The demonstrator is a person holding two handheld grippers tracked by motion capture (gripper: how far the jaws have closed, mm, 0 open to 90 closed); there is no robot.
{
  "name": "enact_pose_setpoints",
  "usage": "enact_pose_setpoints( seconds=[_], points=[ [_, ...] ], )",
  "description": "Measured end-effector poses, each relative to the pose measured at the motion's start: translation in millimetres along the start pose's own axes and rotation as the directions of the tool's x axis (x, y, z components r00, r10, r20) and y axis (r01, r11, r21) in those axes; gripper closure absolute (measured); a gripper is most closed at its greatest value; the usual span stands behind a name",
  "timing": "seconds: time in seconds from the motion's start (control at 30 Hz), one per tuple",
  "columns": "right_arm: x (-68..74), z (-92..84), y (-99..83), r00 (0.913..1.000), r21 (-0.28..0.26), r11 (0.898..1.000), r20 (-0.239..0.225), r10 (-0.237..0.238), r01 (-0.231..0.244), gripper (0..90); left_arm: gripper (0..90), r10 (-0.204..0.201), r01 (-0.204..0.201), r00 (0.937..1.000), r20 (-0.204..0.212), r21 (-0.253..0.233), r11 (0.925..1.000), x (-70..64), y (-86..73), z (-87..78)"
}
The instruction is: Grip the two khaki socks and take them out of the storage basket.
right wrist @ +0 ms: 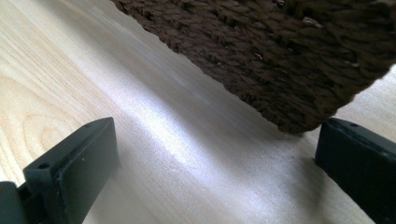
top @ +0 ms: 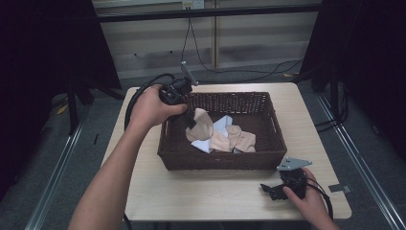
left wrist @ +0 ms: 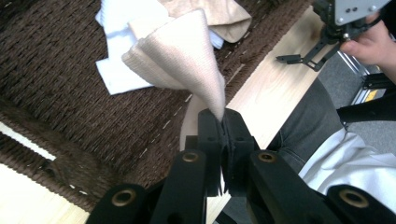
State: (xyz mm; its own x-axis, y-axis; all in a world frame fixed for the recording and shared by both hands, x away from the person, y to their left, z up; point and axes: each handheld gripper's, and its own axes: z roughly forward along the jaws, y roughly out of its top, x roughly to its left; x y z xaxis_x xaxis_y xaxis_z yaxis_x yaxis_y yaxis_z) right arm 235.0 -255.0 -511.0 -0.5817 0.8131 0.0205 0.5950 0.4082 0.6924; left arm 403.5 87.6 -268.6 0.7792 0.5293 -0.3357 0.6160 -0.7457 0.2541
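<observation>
the basket [top: 222, 158] is dark brown, rough wicker. the beige cloth [left wrist: 187, 65] looks soft, finely ribbed knit. the counter [right wrist: 70, 70] is pale, smooth wood with a faint sheen. the tongs [left wrist: 223, 135] are matt black plastic.

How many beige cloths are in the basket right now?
3 that I can make out: one beige cloth pinched in the left gripper at the basket's left, two lying mid-basket on the pale blue cloth. More may be hidden underneath.
</observation>
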Motion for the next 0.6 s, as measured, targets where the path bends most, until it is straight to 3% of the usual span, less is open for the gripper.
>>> enact_pose_setpoints(
  seconds=[0.33, 0.6],
  points=[
    [0.0, 0.2, 0.0, 1.0000, -0.002, 1.000, 0.000, 0.000, 0.000, 0.0, 87.6, 0.066, -0.066, 0.9978, 0.003, 0.034, 0.9972, -16.6, -5.6, 0.2],
    [0.0, 0.3, -0.1, 1.0000, -0.003, 1.000, -0.002, -0.001, 0.001, 0.0, 87.5, 0.070, -0.070, 0.9975, 0.006, 0.045, 0.9965, -18.5, -11.4, 3.8]
  ],
)
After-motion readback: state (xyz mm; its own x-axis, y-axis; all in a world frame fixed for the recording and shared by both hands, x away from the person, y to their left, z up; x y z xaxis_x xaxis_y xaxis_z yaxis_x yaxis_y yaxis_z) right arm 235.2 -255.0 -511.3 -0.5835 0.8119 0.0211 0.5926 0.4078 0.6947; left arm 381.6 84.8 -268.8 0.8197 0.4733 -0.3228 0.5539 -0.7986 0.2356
